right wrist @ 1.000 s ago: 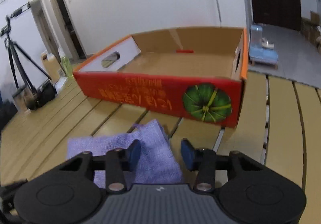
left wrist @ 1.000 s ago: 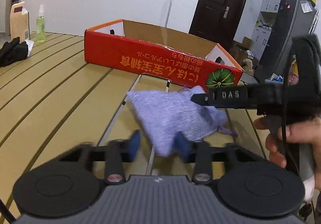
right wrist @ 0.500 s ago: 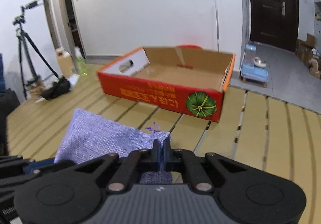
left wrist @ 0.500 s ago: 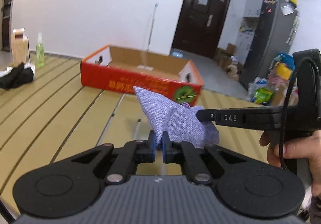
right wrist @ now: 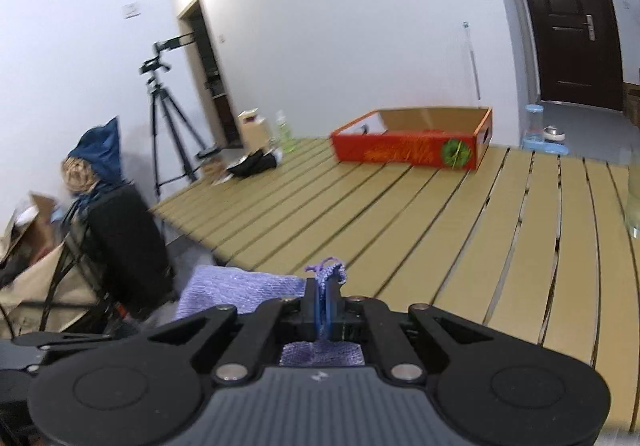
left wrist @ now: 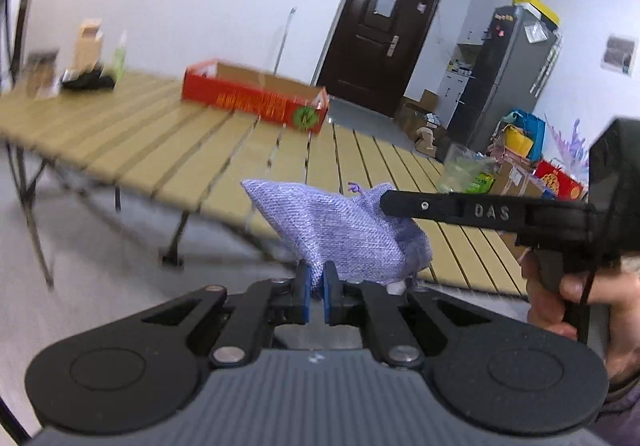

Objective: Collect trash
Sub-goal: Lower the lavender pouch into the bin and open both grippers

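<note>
Progress looks to be at the carrying stage. Both tongs are clamped on the same purple cloth pouch: the left tongs pinch its lower corner between their blue pads, and the right tongs bite the gathered drawstring end, whose knot pokes up just above them. In the left wrist view the right tongs reach in from 3 o'clock, with a hand on the grip below. The pouch hangs between the 2 tools, off the desk and out near its front edge, with floor showing beneath it at 9 o'clock.

Done, as far as can be judged: the pouch is picked up. Left: it has to go wherever the trash belongs. The red cardboard box stands open at 12 o'clock, well apart from the pouch across the slatted top, and I see nothing inside it, though much of its floor is hidden. Whether that box or some bin out of view is the target, I cannot tell. Other items sit at the far 10 o'clock corner, a black bundle and a green bottle, and they may or may not count as trash.
</note>
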`<state>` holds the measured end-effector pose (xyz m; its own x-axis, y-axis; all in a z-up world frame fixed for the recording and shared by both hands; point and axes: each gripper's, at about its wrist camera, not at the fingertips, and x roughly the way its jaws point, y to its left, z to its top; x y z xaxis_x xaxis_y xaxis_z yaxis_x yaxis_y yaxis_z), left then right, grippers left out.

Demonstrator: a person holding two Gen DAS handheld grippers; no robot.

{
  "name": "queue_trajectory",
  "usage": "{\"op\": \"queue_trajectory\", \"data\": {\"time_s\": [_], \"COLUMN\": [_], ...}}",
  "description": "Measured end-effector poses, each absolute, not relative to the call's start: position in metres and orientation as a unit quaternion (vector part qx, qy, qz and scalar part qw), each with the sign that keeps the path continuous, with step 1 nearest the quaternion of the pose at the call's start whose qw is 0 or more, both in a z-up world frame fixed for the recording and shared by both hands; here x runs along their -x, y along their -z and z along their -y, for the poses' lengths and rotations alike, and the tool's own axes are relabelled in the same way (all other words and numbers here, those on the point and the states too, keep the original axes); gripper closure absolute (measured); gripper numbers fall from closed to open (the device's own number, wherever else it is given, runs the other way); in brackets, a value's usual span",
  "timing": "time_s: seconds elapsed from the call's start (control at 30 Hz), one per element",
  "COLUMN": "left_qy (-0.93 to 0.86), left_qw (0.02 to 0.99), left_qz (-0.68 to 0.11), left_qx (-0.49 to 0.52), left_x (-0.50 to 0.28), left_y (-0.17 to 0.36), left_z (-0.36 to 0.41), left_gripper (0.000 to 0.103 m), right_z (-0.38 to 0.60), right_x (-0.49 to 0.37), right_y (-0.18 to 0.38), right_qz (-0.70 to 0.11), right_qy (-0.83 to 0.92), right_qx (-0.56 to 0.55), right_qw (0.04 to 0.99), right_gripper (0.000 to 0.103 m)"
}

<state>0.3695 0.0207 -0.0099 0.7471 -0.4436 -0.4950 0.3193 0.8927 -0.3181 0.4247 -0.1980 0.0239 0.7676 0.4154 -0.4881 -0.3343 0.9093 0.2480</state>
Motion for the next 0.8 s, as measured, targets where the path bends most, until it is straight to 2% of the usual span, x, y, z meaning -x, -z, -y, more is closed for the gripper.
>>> {"op": "queue_trajectory", "data": {"time_s": [0.13,0.33,0.63,0.8], "left_qy": [0.204,0.188,0.153,0.110], "left_qw": [0.917,0.912,0.888,0.872], "left_qz": [-0.318,-0.340,-0.411,-0.467], "left_qx": [0.127,0.133,0.140,0.102], "left_x": [-0.339,-0.346,-0.394,-0.434], "left_y": [0.039,0.058,0.113,0.148], "left_z": [-0.029,-0.036,-0.039,-0.029], "left_gripper": [0.097,0.097,0.097,0.096], "right_z": [0.189,0.179,0.163,0.148], "right_x": [-0.392,-0.388,-0.438,-0.479], "right_y": [0.007,0.038,0.104,0.152], "right_qz": [-0.299,-0.332,-0.407,-0.462], "right_qy": [-0.196,-0.189,-0.180,-0.172], "right_qx": [-0.083,-0.075,-0.066,-0.048], "right_qw": [0.930,0.921,0.893,0.869], "right_gripper": [0.101,0.101,0.100,0.100]}}
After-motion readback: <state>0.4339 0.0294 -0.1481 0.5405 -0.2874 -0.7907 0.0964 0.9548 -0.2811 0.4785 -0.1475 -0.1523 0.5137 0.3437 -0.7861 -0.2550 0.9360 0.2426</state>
